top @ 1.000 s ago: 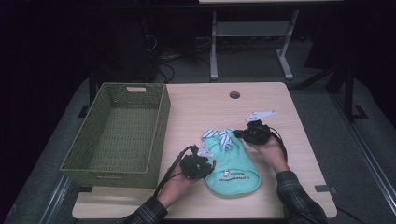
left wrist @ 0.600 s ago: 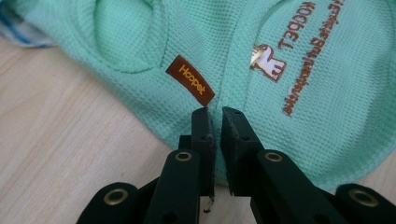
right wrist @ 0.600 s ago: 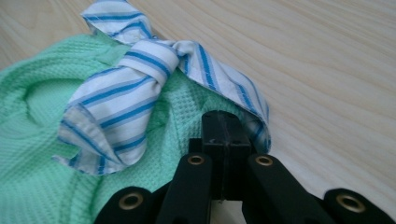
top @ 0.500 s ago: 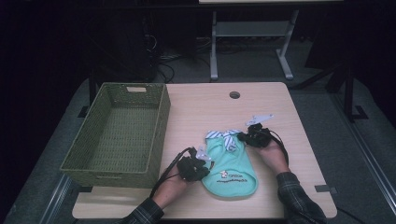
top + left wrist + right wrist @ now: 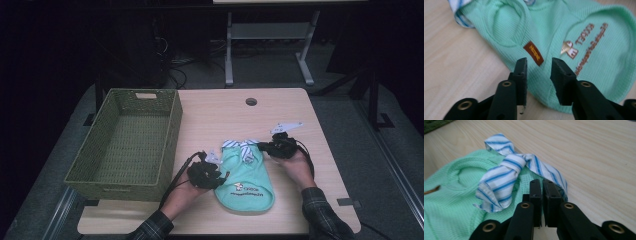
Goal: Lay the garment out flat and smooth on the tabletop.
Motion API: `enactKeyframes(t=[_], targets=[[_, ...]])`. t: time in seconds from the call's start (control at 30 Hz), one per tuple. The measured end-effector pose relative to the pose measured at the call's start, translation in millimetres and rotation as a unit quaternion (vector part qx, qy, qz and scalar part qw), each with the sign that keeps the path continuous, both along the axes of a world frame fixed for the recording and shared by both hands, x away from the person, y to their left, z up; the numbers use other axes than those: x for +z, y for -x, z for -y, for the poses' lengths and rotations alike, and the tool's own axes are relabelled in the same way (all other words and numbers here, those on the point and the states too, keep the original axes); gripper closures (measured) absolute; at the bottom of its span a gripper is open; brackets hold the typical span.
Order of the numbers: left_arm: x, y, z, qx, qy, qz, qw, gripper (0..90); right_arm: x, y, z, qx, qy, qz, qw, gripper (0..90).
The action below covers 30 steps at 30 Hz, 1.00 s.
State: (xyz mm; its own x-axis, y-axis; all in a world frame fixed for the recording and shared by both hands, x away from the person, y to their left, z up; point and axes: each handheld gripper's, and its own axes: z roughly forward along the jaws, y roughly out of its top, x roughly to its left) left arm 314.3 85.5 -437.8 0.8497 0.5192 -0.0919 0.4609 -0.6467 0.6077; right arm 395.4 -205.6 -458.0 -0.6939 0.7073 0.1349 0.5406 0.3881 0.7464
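Wooden table (image 5: 220,115), high view: green basket (image 5: 125,145) at left; mint shirt (image 5: 247,182) flat near the front edge, between both grippers. Left gripper (image 5: 539,72) view: jaws spread over the shirt's side edge. Right gripper (image 5: 542,195) view: jaws pressed almost together at the striped collar (image 5: 506,175); whether they pinch cloth is unclear.

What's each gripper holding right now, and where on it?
The right gripper pinches the green shirt at its collar edge by the striped bow. The left gripper is open, holding nothing.
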Motion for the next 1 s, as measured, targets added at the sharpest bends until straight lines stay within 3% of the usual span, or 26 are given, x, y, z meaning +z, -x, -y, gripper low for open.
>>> enactKeyframes(t=[0.1,0.27,0.43,0.6,1.0], targets=[[6.4,-7.4,0.2,0.005,0.014,0.001,0.9999,57.3,8.7,1.5,3.3,0.002,-0.006,0.004,1.0000,80.7],[9.7,-20.1,2.4,0.009,0.020,-0.002,0.9998,48.9,20.9,0.8,8.0,0.006,-0.007,0.017,0.9998,72.6],[13.8,-32.3,4.0,0.004,0.015,0.012,0.9998,48.4,29.4,0.4,10.3,0.007,-0.010,0.025,0.9996,68.4],[17.5,-44.7,5.3,0.012,0.025,0.020,0.9994,44.5,33.9,0.9,12.4,0.004,-0.015,0.030,0.9994,63.6],[25.2,-84.5,12.3,0.058,0.042,0.051,0.9961,43.7,29.7,-3.8,11.8,-0.002,-0.022,0.027,0.9994,58.8]])
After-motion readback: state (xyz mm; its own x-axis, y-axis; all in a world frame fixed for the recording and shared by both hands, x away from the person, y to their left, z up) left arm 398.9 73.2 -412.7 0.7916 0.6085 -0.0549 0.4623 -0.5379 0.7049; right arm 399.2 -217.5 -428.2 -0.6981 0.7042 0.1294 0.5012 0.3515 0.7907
